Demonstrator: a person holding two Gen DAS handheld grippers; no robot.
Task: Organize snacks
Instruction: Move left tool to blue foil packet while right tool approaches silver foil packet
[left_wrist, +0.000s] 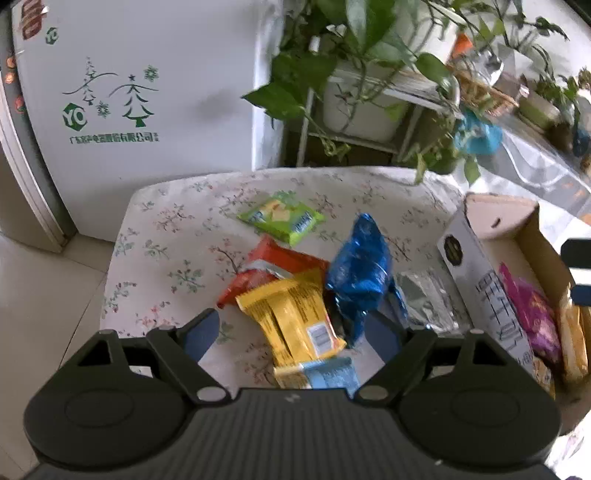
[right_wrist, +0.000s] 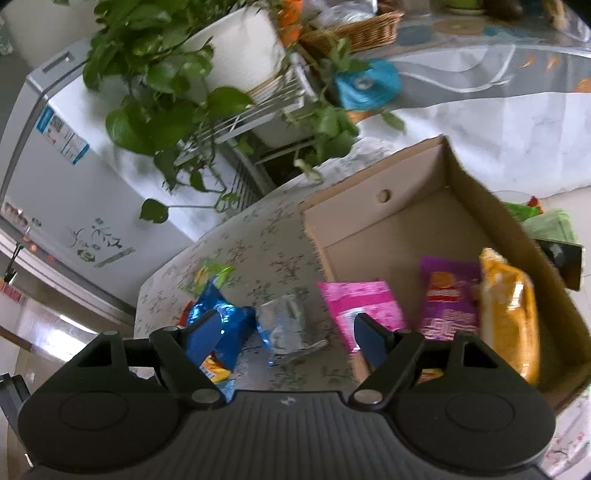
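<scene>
Snacks (left_wrist: 295, 317) heaped left of box (right_wrist: 388, 221), awaiting sorting | left tongs (left_wrist: 291, 332) gaping, empty | right tongs (right_wrist: 286, 339) gaping, empty

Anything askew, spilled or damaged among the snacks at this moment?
Nothing spilled or torn. The loose snacks are simply jumbled: the yellow packet overlaps the red packet, and the blue bag stands crumpled beside them. The silver pouch looks creased. The cardboard box already holds three packets.
</scene>
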